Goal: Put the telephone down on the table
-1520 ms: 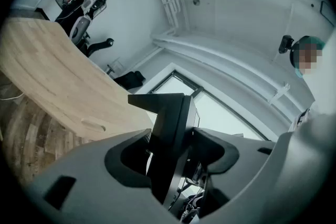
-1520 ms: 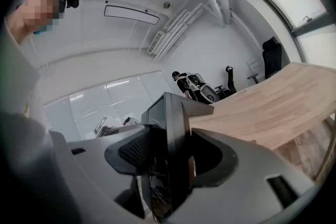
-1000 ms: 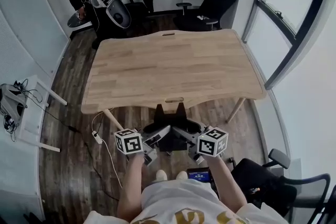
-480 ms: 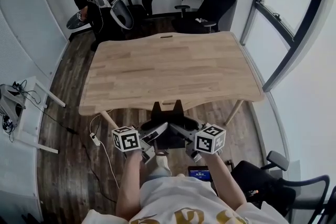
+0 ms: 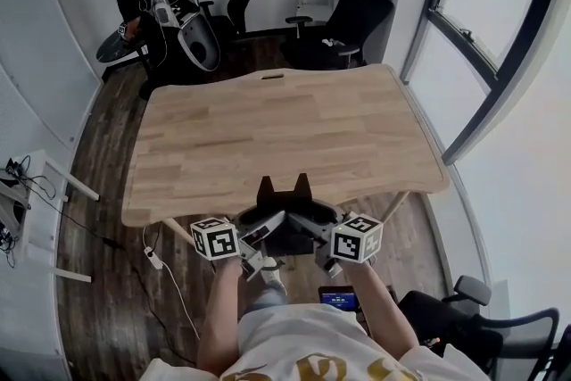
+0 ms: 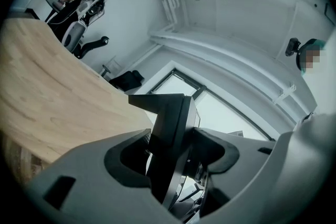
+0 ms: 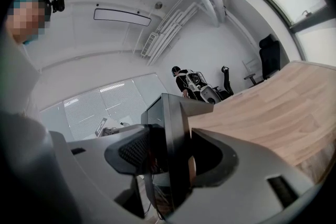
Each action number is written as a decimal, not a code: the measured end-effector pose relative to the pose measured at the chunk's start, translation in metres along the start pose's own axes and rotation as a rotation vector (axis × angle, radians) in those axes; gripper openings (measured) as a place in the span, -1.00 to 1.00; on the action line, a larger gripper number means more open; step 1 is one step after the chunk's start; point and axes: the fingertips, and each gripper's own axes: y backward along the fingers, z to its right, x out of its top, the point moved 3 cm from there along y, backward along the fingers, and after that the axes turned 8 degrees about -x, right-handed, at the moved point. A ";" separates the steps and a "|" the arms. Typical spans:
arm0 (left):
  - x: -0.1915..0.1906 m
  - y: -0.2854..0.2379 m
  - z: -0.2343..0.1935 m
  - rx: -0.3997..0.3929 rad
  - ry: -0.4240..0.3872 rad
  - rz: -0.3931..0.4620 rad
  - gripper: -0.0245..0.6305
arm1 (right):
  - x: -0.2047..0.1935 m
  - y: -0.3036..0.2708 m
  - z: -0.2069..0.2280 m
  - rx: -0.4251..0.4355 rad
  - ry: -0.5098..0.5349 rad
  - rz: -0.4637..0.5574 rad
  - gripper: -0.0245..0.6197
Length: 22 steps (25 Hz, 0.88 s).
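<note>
Wooden desk (image 5: pixel 285 129) takes up mid head view. Black telephone (image 5: pixel 284 190) sits upright at desk's near edge, held up in the air, not on the top. L tool (image 5: pixel 260 227) & R tool (image 5: pixel 312 226) each clamped on it, one per side.

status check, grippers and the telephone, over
Left gripper and right gripper both clamped on the telephone, one each side. Telephone in the air at the table's near edge, not set down. Nothing on the wood ahead of it.
</note>
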 end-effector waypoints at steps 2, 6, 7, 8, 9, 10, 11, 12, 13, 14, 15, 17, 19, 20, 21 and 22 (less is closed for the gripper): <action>0.018 -0.013 -0.021 -0.009 0.011 -0.014 -0.20 | 0.013 -0.019 0.018 -0.013 -0.010 -0.002 -0.17; 0.055 -0.027 -0.065 -0.019 0.042 -0.044 -0.20 | 0.037 -0.063 0.045 -0.037 -0.040 -0.008 -0.17; 0.066 -0.029 -0.076 -0.023 0.045 -0.047 -0.20 | 0.044 -0.076 0.051 -0.043 -0.042 -0.008 -0.17; 0.077 -0.031 -0.089 -0.027 0.048 -0.047 -0.20 | 0.050 -0.089 0.057 -0.049 -0.044 -0.007 -0.17; 0.087 -0.034 -0.101 -0.029 0.053 -0.048 -0.20 | 0.056 -0.103 0.064 -0.056 -0.047 -0.006 -0.17; 0.096 -0.037 -0.114 -0.031 0.060 -0.051 -0.20 | 0.061 -0.115 0.071 -0.064 -0.053 -0.004 -0.17; 0.104 -0.039 -0.126 -0.033 0.067 -0.055 -0.20 | 0.065 -0.127 0.078 -0.072 -0.059 -0.004 -0.17; 0.112 -0.041 -0.137 -0.034 0.074 -0.060 -0.20 | 0.069 -0.138 0.084 -0.076 -0.065 -0.006 -0.17; 0.120 -0.042 -0.147 -0.036 0.080 -0.063 -0.20 | 0.072 -0.150 0.089 -0.078 -0.068 -0.008 -0.17; 0.128 -0.042 -0.158 -0.036 0.085 -0.063 -0.20 | 0.076 -0.162 0.094 -0.077 -0.070 -0.009 -0.17; 0.136 -0.042 -0.168 -0.037 0.089 -0.062 -0.20 | 0.080 -0.174 0.098 -0.075 -0.069 -0.010 -0.17; 0.153 -0.041 -0.188 -0.040 0.092 -0.060 -0.20 | 0.088 -0.197 0.105 -0.073 -0.067 -0.013 -0.17; 0.169 -0.038 -0.204 -0.045 0.087 -0.061 -0.20 | 0.095 -0.218 0.109 -0.074 -0.067 -0.010 -0.17; 0.175 -0.037 -0.211 -0.049 0.083 -0.063 -0.20 | 0.098 -0.227 0.110 -0.076 -0.068 -0.007 -0.17; 0.181 -0.035 -0.217 -0.055 0.080 -0.066 -0.20 | 0.101 -0.235 0.111 -0.080 -0.068 -0.003 -0.17; 0.186 -0.035 -0.222 -0.062 0.078 -0.070 -0.20 | 0.102 -0.242 0.112 -0.085 -0.069 0.001 -0.17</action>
